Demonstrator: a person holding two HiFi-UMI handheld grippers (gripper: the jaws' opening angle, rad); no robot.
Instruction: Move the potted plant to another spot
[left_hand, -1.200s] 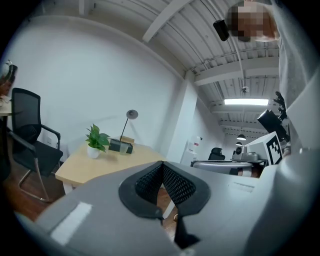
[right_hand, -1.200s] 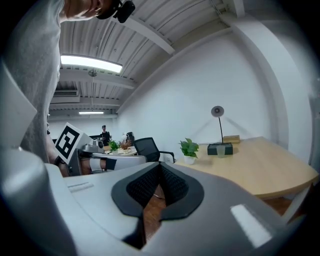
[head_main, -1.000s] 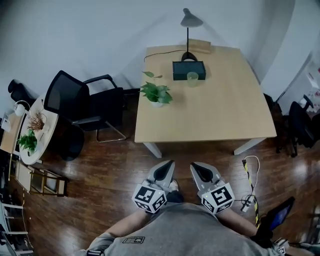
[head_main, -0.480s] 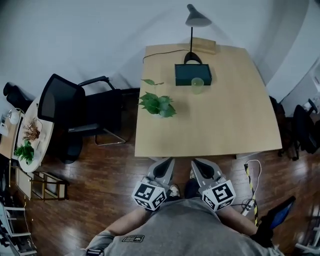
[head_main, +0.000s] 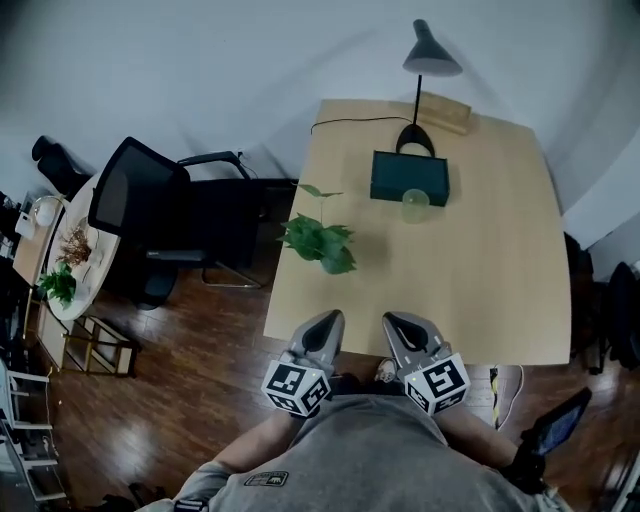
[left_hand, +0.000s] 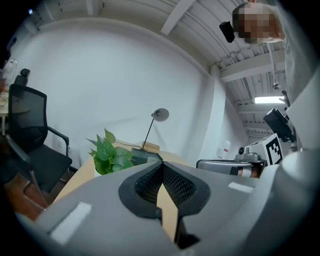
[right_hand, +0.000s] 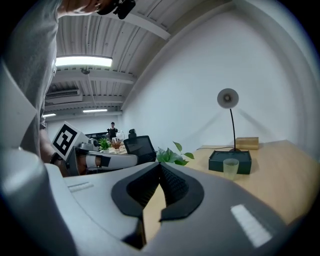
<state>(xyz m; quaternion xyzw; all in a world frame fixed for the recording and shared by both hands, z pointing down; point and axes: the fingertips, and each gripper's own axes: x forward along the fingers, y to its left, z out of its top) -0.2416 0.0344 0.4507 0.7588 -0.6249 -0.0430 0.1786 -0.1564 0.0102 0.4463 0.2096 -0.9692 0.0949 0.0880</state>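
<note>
Since the earlier frames, we are standing closer to the table (head_main: 480, 300). Its near edge is now lying under both gripper tips, and the potted plant (head_main: 320, 243) is appearing lower and nearer in the head view.

We are holding the left gripper (head_main: 326, 319) and the right gripper (head_main: 394, 322) side by side, both with jaws pressed together and nothing between them.

The potted plant is standing on the table close to its left edge, ahead and to the left of the left gripper and well apart from both. It is also apart from the dark box (head_main: 409, 178) and the cup (head_main: 415, 205).

Its long axis is running upright. One longer stem is leaning away from us toward the far side, and foliage is hiding most of the pot.

Hazards we are judging from here:
- Approaching with shut jaws is likely to push the pot toward the nearby table edge.
- Closing on leaves instead of the pot is likely to tear them or tip the plant.
</note>
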